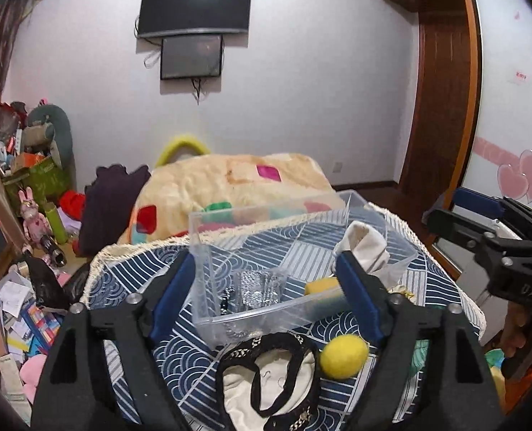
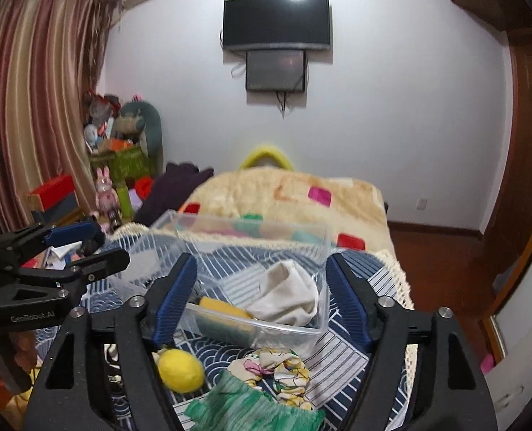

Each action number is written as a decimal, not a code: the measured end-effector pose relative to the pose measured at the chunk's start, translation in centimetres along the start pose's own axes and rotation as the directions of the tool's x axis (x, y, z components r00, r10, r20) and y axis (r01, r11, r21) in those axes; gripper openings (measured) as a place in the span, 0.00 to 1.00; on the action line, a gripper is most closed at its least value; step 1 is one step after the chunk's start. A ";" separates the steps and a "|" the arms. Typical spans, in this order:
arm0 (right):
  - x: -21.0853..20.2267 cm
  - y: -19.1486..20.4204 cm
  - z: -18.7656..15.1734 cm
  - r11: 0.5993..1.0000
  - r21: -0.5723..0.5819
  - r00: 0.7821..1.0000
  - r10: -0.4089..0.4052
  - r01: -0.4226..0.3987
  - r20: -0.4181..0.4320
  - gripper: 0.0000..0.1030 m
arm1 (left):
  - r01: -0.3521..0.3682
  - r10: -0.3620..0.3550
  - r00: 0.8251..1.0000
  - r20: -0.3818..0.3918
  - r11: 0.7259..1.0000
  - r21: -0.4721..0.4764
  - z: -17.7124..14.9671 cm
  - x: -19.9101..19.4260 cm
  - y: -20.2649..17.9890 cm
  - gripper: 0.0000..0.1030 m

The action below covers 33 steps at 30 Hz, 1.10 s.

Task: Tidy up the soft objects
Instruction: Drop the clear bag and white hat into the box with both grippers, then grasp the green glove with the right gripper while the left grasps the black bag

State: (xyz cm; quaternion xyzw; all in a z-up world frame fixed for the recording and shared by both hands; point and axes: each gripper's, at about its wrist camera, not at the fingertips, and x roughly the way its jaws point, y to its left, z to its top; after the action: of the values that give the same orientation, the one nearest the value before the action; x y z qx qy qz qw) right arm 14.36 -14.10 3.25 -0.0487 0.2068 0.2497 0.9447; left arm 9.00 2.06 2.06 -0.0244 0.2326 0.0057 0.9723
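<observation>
A clear plastic bin point(image 1: 208, 287) stands on a blue patterned cloth point(image 1: 151, 352) and holds a white sock point(image 1: 364, 248), a yellow sponge point(image 1: 321, 285) and a silvery item point(image 1: 257, 289). In front of it lie a yellow ball point(image 1: 343, 357) and a cream garment with black lace trim point(image 1: 269, 380). My left gripper point(image 1: 266, 287) is open and empty before the bin. My right gripper point(image 2: 262, 298) is open and empty above the ball point(image 2: 180, 370), a floral scrunchie point(image 2: 284, 373) and a green pleated cloth point(image 2: 244, 409). The bin point(image 2: 291, 334), sock point(image 2: 287, 298) and sponge point(image 2: 223, 310) lie beyond it.
A cream blanket with coloured squares point(image 1: 230, 186) lies behind the bin. Cluttered toys, boxes and papers point(image 1: 25, 251) fill the floor at left. A wooden wardrobe point(image 1: 445, 89) stands at right. The right gripper shows at the left view's right edge point(image 1: 488, 237).
</observation>
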 end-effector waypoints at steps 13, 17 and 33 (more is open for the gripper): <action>-1.1 -0.1 -4.1 0.999 0.029 0.999 -0.034 0.034 -0.025 0.80 | -0.004 0.005 0.999 -0.041 1.000 0.017 -4.7 -1.4 -0.1 0.98; -0.5 -0.2 -6.4 0.998 0.055 0.996 -0.027 0.032 -0.086 0.80 | 0.008 -0.008 0.994 -0.113 1.000 0.007 -7.1 -0.4 -0.2 0.98; 2.2 -0.5 -12.0 0.994 0.100 0.973 -0.018 0.042 -0.231 0.80 | 0.006 -0.016 0.950 -0.313 0.999 -0.033 -13.4 4.5 -0.7 0.98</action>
State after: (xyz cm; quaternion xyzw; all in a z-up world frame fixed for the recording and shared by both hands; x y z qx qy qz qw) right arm 11.91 -15.88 -8.54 -0.0310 0.3266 0.2171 0.9194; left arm 7.01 0.71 -11.88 -0.0418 0.3837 0.0003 0.9225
